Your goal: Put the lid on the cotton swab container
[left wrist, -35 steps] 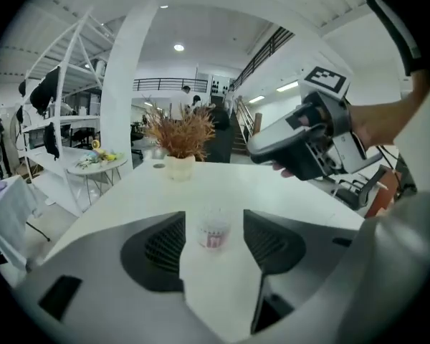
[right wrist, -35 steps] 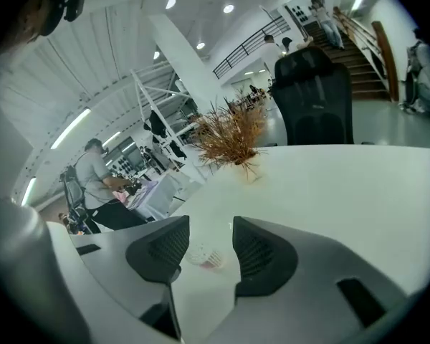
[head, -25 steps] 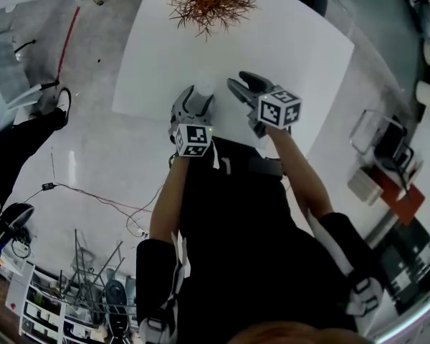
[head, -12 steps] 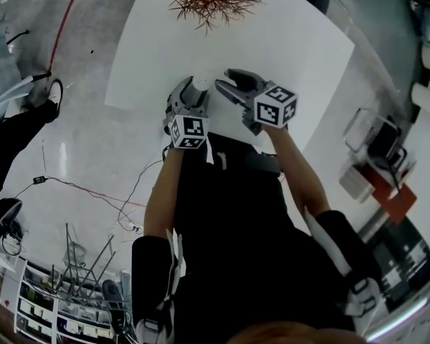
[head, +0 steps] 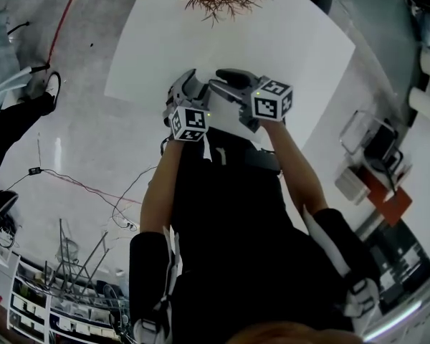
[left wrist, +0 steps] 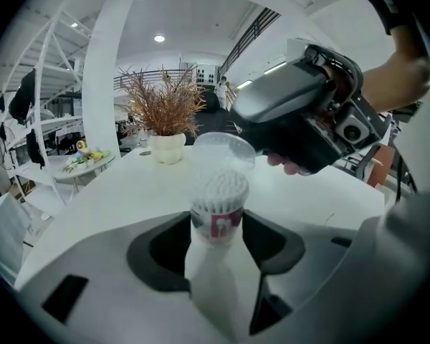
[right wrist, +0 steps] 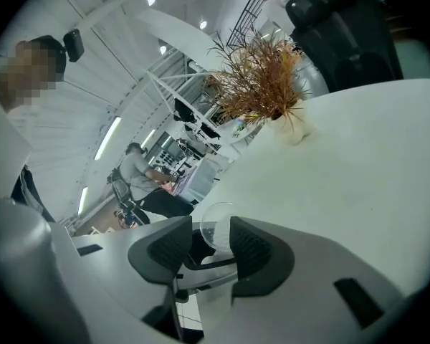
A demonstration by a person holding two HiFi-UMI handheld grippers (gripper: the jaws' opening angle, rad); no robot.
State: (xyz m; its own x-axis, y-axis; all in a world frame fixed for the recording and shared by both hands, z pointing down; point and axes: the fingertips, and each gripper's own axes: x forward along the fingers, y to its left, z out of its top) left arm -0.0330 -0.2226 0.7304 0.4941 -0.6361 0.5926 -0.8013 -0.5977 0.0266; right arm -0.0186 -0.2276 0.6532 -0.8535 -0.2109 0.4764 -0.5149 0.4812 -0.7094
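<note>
The cotton swab container, a small clear tub with a red label and white swab tips showing at its open top, stands upright between my left gripper's pads, which press on its sides. The clear round lid hangs just above and behind the swabs, apart from them, at the tip of my right gripper. In the right gripper view the lid sits between the jaws of that gripper, which are closing on it. In the head view both grippers meet near the table's front edge and hide the container.
A white table carries a dried orange-brown plant in a white pot at its far side. The person's legs and black clothing fill the lower head view. Chairs, cables and shelves stand on the floor around the table.
The right gripper has swung left until it nearly touches the left gripper. The container, visible on the table a second ago, is now hidden between the two grippers.
</note>
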